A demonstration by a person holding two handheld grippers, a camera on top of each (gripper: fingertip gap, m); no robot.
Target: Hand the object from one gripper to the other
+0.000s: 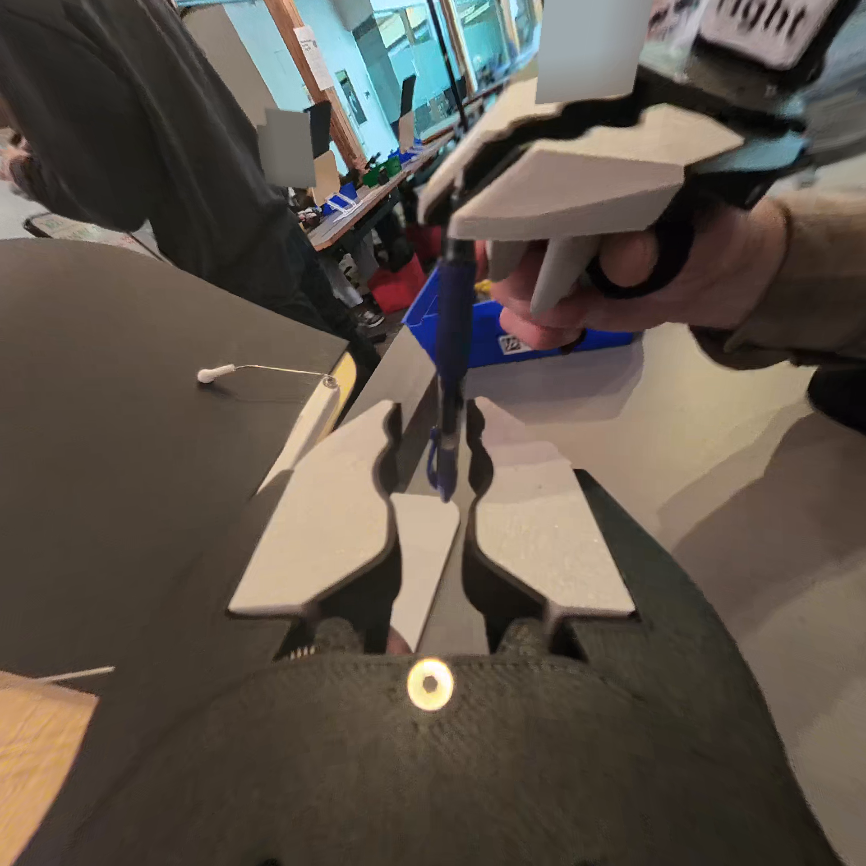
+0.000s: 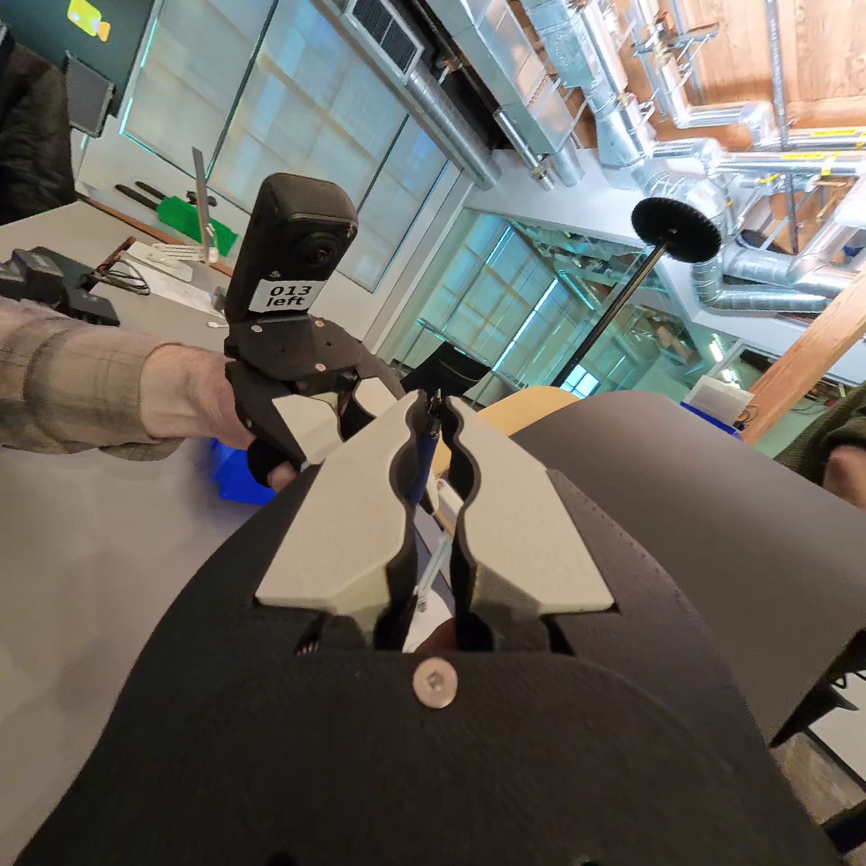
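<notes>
The grey counter (image 1: 703, 421) runs under both tools, with a dark curved panel (image 1: 117, 398) beside it on the left of the left wrist view. A blue bin (image 1: 482, 337) sits on the counter behind the meeting point of the 2 tools; in the right wrist view it shows as a blue corner (image 2: 234, 473) under the person's hand.

The right gripper (image 1: 440, 220) reaches in from the upper right of the left wrist view, held by a hand (image 1: 623, 290) in a checked sleeve. Its jaws are clamped on the upper end of a blue pen (image 1: 452, 328), which hangs nearly upright below them. In its own view the right gripper (image 2: 433, 407) shows the pen (image 2: 424, 461) pinched between the white fingers (image 2: 356, 506) near their tips, the barrel running back down the gap.

The left gripper (image 1: 433, 412) lies below, its jaws parted around the pen's lower end. The clip end sits inside the gap, close to the right finger (image 1: 529, 539), but blur hides whether it touches. From the right wrist view the left gripper (image 2: 344, 412) is mostly covered by the right gripper's near finger, and a black camera (image 2: 295, 248) with a white label stands on top of it.

A small white plug on a thin wire (image 1: 215, 374) lies on the dark panel.
</notes>
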